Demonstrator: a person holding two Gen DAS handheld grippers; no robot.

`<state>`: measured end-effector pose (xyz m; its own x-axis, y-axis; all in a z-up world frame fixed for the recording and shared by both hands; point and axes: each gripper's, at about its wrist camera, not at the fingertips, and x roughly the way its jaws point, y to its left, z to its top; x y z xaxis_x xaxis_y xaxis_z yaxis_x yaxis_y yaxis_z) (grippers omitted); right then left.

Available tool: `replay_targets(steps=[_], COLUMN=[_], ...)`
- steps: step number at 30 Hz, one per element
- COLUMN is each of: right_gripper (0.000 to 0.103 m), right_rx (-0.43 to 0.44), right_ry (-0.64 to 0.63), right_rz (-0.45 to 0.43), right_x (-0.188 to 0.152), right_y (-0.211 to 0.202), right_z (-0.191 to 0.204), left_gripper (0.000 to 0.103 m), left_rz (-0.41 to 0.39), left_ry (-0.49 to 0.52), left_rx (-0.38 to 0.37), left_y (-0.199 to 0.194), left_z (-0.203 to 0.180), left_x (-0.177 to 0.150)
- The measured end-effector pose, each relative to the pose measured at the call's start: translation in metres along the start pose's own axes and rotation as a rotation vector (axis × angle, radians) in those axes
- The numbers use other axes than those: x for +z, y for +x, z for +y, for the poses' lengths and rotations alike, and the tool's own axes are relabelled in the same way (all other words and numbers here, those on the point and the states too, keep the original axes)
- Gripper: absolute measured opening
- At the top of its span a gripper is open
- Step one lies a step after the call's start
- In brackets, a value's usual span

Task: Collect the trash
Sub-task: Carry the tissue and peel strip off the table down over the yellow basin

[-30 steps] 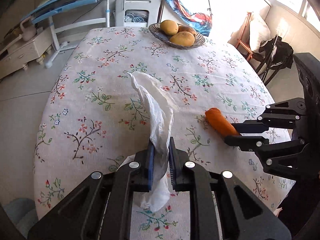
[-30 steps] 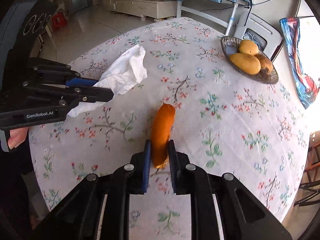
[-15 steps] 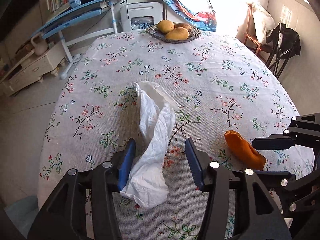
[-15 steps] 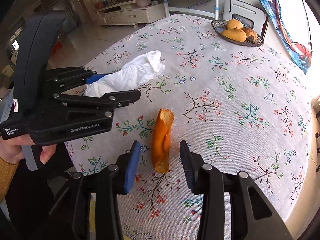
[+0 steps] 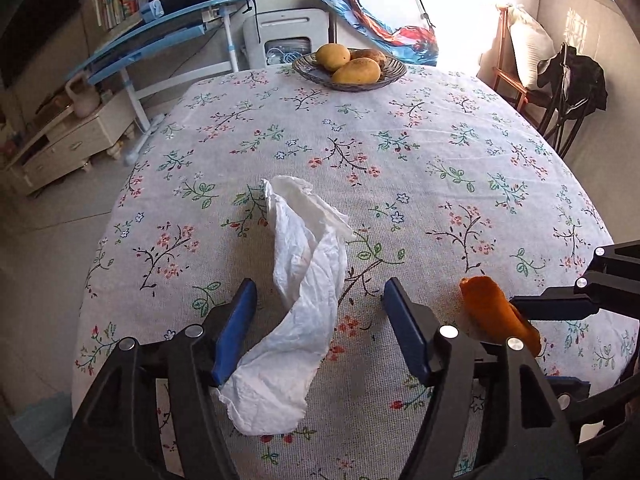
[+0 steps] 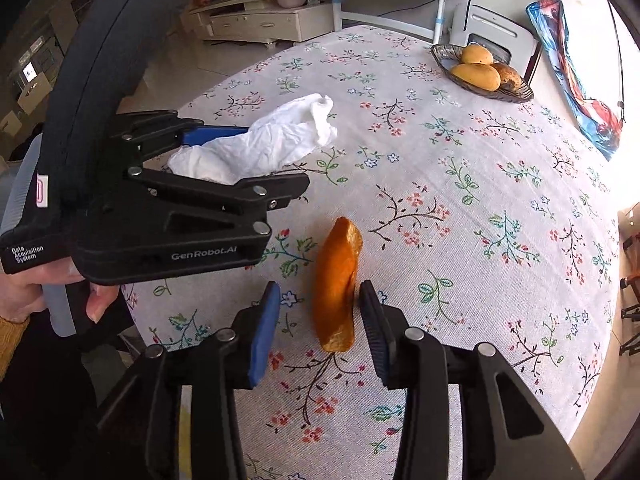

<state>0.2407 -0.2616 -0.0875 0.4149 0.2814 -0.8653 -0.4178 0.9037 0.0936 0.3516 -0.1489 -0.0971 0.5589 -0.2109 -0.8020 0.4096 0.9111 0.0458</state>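
Lying on the round table under its white floral-print tablecloth (image 5: 400,152) are the two pieces of trash, and neither is held. The crumpled white paper tissue (image 5: 304,288) rests between the spread blue-padded fingers of the left gripper (image 5: 318,320); its near end lies against the left pad, while the right pad stands clear of it. The curved orange fruit peel (image 6: 335,284) sits between the parted fingers of the right gripper (image 6: 318,320), its edge just beside the right pad, with a gap on the other side. Both sets of jaws are wide apart, with nothing gripped.

Several risks can be judged from this layout. The tissue is light and loose, so only a fold might be pinched when the jaws close, and the rest could trail, tear or slip free. The peel stands on its edge and looks stiff and slick; an off-centre squeeze could tip it flat or make it squirt forward out of the pads. The soft cloth could also be caught by a low pad and dragged into a wrinkle. The two grippers are close together, so a sideways move of either could cause a knock. The woven dish of yellow mangoes (image 5: 349,65) at the far edge is well apart from both grippers.
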Motion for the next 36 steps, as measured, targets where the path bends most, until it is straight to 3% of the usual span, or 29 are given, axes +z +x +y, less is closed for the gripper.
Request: replay_targets(steps=[4, 5, 6, 8, 11, 26, 36], right_gripper=[0.039, 0.037, 0.036, 0.023, 0.018, 0.017, 0.017], right_rx=[-0.02, -0.029, -0.035, -0.038, -0.039, 0.124, 0.14], right_ry=[0.001, -0.001, -0.002, 0.005, 0.021, 0.187, 0.21], right_rz=[-0.01, -0.014, -0.018, -0.026, -0.04, -0.149, -0.154], right_x=[-0.003, -0.004, -0.005, -0.006, -0.011, -0.038, -0.092], right_y=[-0.001, -0.001, -0.002, -0.002, -0.005, -0.035, -0.056], right_z=[0.003, 0.005, 0.006, 0.008, 0.011, 0.031, 0.061], left_gripper=[0.063, 0.059, 0.053, 0.024, 0.013, 0.011, 0.011], left_rz=[-0.014, -0.02, -0.029, -0.039, -0.053, -0.178, -0.162], left_ry=[-0.008, -0.01, -0.008, 0.013, 0.039, 0.097, 0.062], left_rx=[-0.006, -0.01, -0.012, -0.026, -0.03, 0.001, -0.035], left_y=[-0.001, -0.002, -0.003, -0.006, -0.013, -0.077, -0.113], left_z=[0.001, 0.001, 0.0, -0.002, -0.006, -0.014, -0.032], left_x=[-0.003, -0.004, -0.005, -0.007, -0.014, -0.046, -0.098])
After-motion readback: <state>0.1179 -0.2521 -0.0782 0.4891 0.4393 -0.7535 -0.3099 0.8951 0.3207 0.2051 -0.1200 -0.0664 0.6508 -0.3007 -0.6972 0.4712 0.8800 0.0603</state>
